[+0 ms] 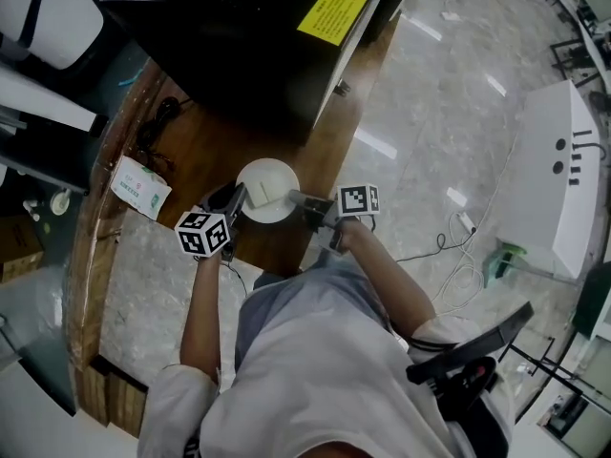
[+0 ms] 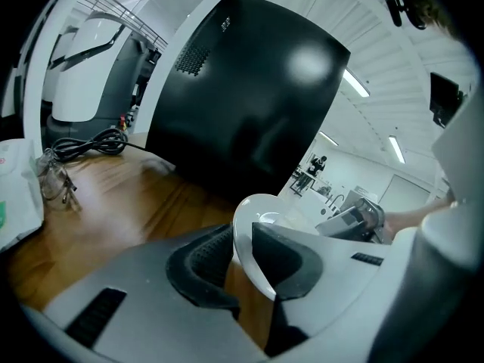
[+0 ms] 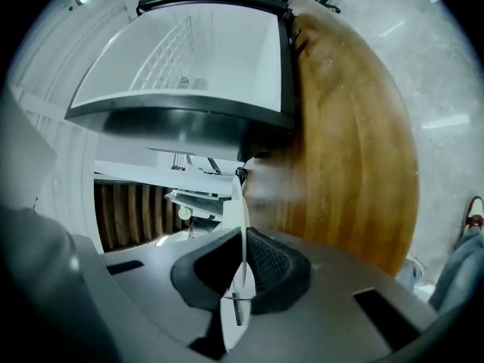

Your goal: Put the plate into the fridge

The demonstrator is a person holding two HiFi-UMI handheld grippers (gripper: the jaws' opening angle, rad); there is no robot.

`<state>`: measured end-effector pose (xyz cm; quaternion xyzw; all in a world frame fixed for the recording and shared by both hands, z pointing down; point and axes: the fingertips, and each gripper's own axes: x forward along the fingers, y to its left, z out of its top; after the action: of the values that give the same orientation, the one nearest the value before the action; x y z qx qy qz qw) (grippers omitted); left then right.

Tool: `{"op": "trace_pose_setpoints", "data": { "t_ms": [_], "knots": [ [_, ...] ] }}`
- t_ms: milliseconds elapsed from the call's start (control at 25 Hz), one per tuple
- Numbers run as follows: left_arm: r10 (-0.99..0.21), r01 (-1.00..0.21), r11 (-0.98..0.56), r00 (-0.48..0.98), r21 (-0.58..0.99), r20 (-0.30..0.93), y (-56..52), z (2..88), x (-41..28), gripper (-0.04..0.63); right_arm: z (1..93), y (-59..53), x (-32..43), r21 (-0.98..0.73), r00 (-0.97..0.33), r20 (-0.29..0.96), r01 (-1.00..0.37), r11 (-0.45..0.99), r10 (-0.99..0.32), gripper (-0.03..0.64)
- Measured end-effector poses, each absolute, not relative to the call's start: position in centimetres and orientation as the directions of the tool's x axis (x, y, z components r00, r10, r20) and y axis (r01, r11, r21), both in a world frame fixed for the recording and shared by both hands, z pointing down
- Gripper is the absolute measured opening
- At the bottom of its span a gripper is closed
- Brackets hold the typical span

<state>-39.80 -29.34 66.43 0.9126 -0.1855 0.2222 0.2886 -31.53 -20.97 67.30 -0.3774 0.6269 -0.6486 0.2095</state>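
A white plate [image 1: 266,188] hangs over the wooden counter [image 1: 205,146], held between both grippers just in front of the black fridge [image 1: 248,36]. My left gripper [image 1: 239,202] grips the plate's left rim, and in the left gripper view the rim [image 2: 246,225] stands between its dark pads [image 2: 208,267]. My right gripper [image 1: 298,199] is shut on the right rim; its view shows the plate edge-on [image 3: 240,210] pinched between the pads. Above it, the right gripper view shows the fridge's white inside [image 3: 204,59] with a wire shelf.
A white packet [image 1: 140,186] and a coiled black cable [image 1: 162,113] lie on the counter to the left. The counter's right edge drops to a glossy floor with a white machine [image 1: 558,175] and a loose cord [image 1: 458,246].
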Motion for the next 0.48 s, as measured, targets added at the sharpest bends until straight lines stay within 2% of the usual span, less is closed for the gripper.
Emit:
{"op": "trace_pose_setpoints", "data": {
  "t_ms": [280, 480],
  "knots": [
    [-0.200, -0.433, -0.795, 0.848, 0.425, 0.490, -22.9, 64.3, -30.0, 0.089, 65.4, -14.5, -21.7, -0.972, -0.605, 0.212, -0.212, -0.101, -0.767, 0.025],
    [-0.202, -0.419, -0.815, 0.853, 0.400, 0.481, -14.9, 64.3, -18.1, 0.089, 65.6, -6.2, -10.2, -0.974, -0.580, 0.200, -0.208, -0.093, -0.790, 0.025]
  ]
}}
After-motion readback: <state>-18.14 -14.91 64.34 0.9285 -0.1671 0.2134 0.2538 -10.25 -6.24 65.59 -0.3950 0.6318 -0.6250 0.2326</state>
